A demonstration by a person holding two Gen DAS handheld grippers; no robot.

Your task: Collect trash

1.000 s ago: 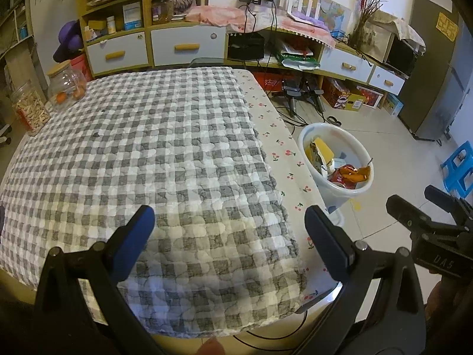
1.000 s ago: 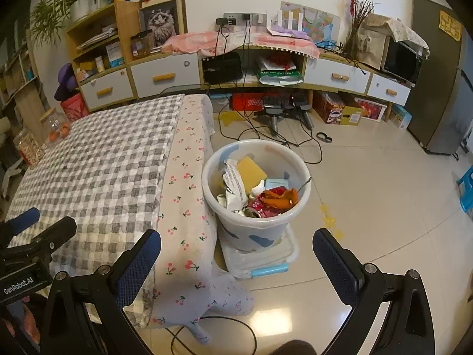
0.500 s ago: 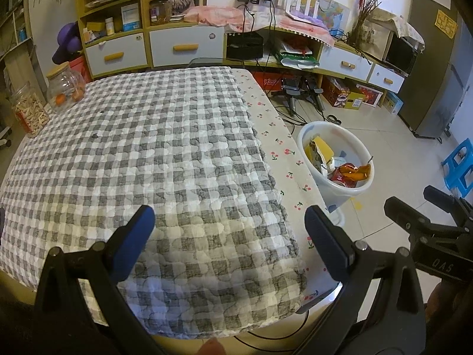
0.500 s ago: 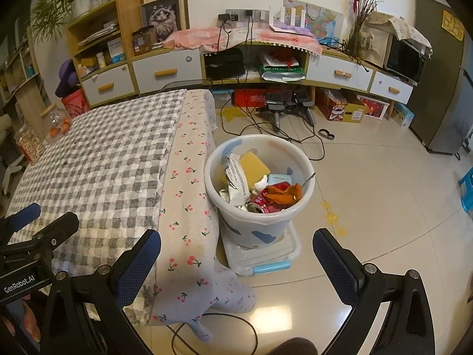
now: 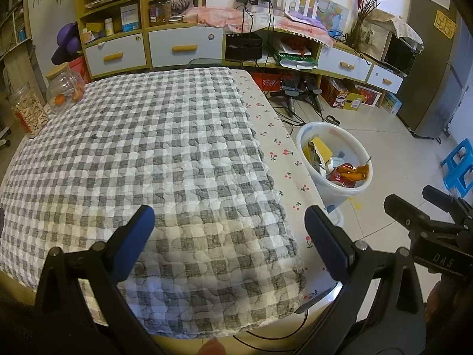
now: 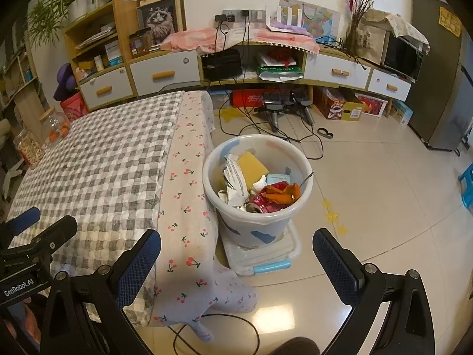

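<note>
A white bucket (image 6: 227,217) on the floor beside the table holds trash: crumpled paper (image 6: 236,180), a yellow sponge (image 6: 251,165), a crushed red can (image 6: 267,201) and an orange wrapper (image 6: 282,192). It also shows in the left wrist view (image 5: 304,136). My left gripper (image 5: 229,230) is open and empty, above the near edge of the grey checked tablecloth (image 5: 133,148). My right gripper (image 6: 236,259) is open and empty, above the floor in front of the bucket.
The bucket stands on a clear lidded box (image 6: 266,259). Two glass jars (image 5: 63,87) stand at the table's far left. Cables (image 6: 266,124) run across the floor toward a shelf unit (image 6: 165,71). A blue stool (image 5: 459,165) is at right.
Both grippers have drawn back and up slightly, so the table and bucket look a little farther off. Both stay open and empty.
</note>
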